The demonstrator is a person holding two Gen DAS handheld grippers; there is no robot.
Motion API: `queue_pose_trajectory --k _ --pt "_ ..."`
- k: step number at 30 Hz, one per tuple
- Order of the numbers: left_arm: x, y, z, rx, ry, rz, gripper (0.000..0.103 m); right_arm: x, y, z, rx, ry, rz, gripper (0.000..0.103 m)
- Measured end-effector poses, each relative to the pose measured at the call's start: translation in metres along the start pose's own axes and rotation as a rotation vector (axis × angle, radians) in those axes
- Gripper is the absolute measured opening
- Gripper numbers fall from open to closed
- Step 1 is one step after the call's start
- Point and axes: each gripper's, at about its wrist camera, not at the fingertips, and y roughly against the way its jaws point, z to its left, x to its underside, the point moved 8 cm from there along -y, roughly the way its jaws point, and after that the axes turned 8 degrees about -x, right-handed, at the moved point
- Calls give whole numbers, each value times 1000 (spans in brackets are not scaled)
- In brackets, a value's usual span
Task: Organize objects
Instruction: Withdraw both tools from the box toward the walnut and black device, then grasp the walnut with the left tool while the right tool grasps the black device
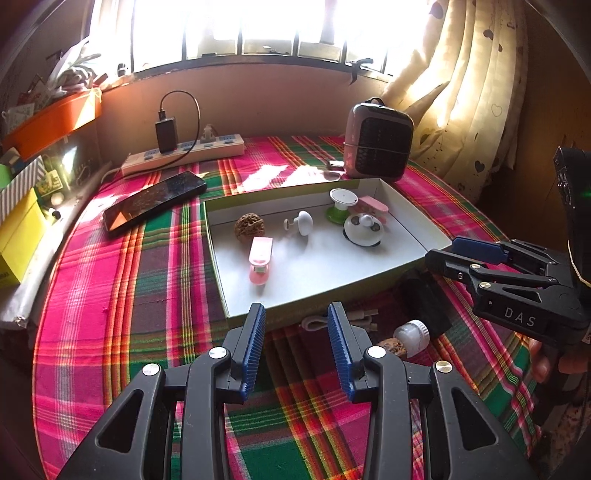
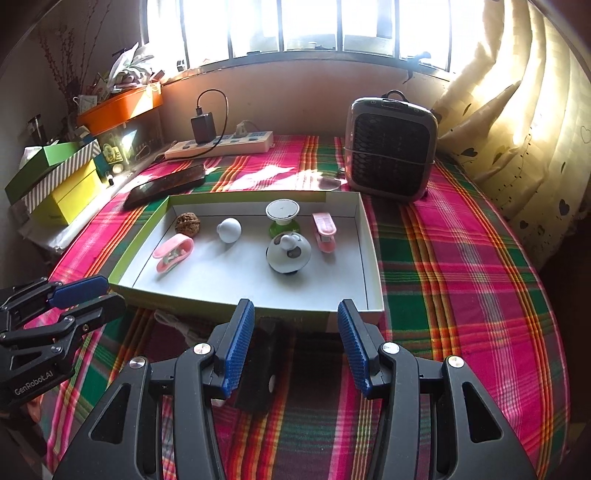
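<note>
We find both grippers, left and right, released, empty, above cloth at tray's near edge. Six sorted items inside tray. Unsorted black block, bottle, cord near edge, likely next

A home. A heart-print curtain hangs upper right by a barred window. Plaid cloth covers the table.
</note>
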Motion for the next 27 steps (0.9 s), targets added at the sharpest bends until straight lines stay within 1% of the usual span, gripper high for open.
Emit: queue_pose_trajectory --k 10,17,27 --pt "25 -2 -16 80 3 56 33 18 -6 8 -44 -9 31 48" --pt "31 -3 -29 138 -10 72 33 23 -12 12 -54 -3 50 48" --pt "34 -7 -36 157 -25 88 34 28 -23 8 -21 18 81 48"
